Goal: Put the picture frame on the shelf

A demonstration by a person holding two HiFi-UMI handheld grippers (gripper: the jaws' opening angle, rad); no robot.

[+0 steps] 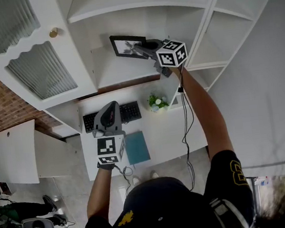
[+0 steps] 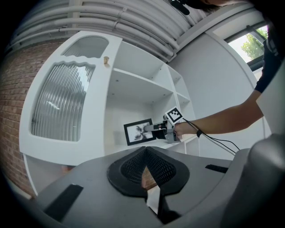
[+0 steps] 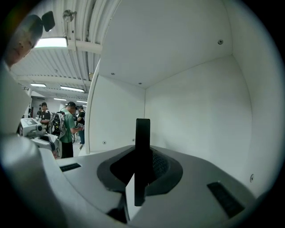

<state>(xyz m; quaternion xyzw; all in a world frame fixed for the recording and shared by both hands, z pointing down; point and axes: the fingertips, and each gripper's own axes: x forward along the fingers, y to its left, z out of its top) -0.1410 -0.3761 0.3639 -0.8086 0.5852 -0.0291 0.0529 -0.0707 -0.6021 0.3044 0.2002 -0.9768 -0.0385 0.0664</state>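
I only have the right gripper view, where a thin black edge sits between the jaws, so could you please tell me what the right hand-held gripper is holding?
Observer: The right hand-held gripper is shut on a black picture frame with a monochrome print.
Operator: Thank you. Is it on the shelf?
Observer: It stands nearly upright, its bottom edge apparently on the shelf board.
Operator: And the left hand-held gripper?
Observer: The left hand-held gripper hangs over the keyboard on the desk, jaws together, empty.
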